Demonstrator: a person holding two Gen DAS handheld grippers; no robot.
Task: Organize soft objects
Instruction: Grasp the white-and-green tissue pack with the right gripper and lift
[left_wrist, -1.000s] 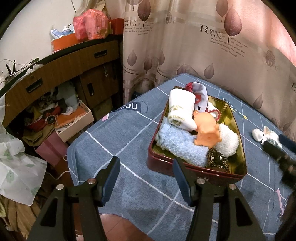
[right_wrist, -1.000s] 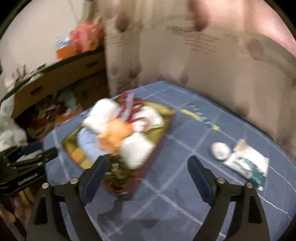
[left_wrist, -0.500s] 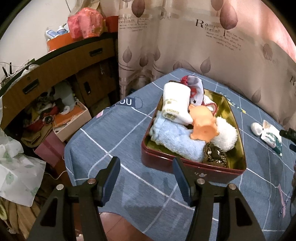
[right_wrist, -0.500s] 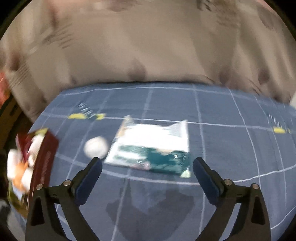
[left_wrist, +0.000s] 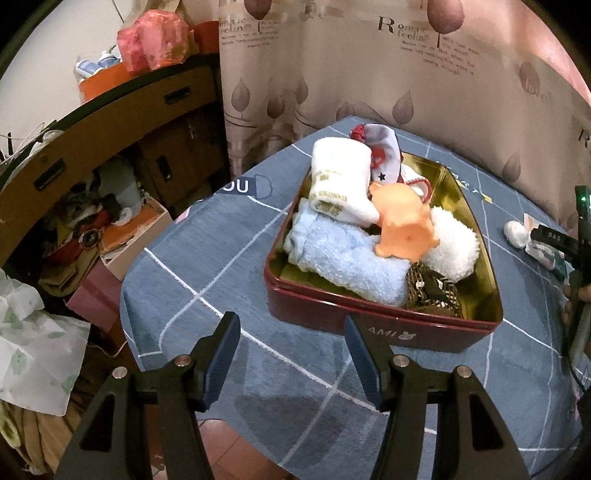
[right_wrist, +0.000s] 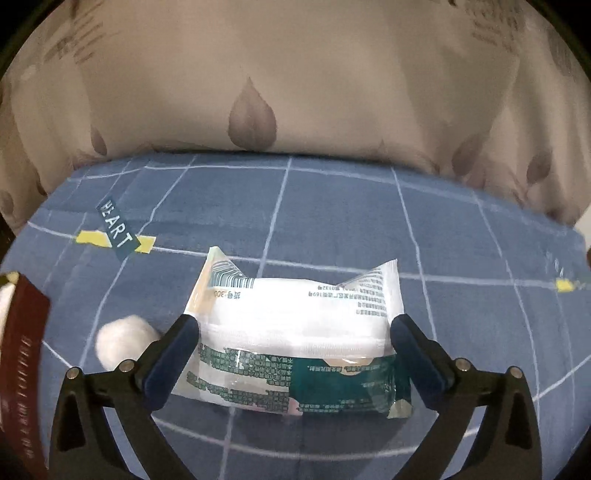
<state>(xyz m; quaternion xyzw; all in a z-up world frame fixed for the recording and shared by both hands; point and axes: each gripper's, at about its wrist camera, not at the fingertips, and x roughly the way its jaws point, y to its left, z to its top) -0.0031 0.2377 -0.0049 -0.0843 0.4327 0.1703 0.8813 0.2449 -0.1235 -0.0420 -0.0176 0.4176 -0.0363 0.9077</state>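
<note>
Partly cut off at the left edge of the right wrist view, the maroon tin (right_wrist: 18, 354) shows only one wall there. In the left wrist view the right gripper appears only as a dark fragment at the right margin. The text on the wipes packet (right_wrist: 295, 343) is too small to read.

Half a second ago the right gripper (right_wrist: 291, 332) stood farther from the packet; now its spread, released fingers flank the packet's two ends, contact not discernible. The left gripper (left_wrist: 291, 334) remains spread and empty, just short of the tin (left_wrist: 380, 325).

The packet is glossy crinkled film, white and green. A fluffy white ball (right_wrist: 123, 339) lies just left of it, between it and the tin. The tin holds a blue terry towel (left_wrist: 343, 258), a white sock (left_wrist: 341, 184), a peach rubber toy (left_wrist: 402, 225) and a white plush piece (left_wrist: 452, 247).
</note>
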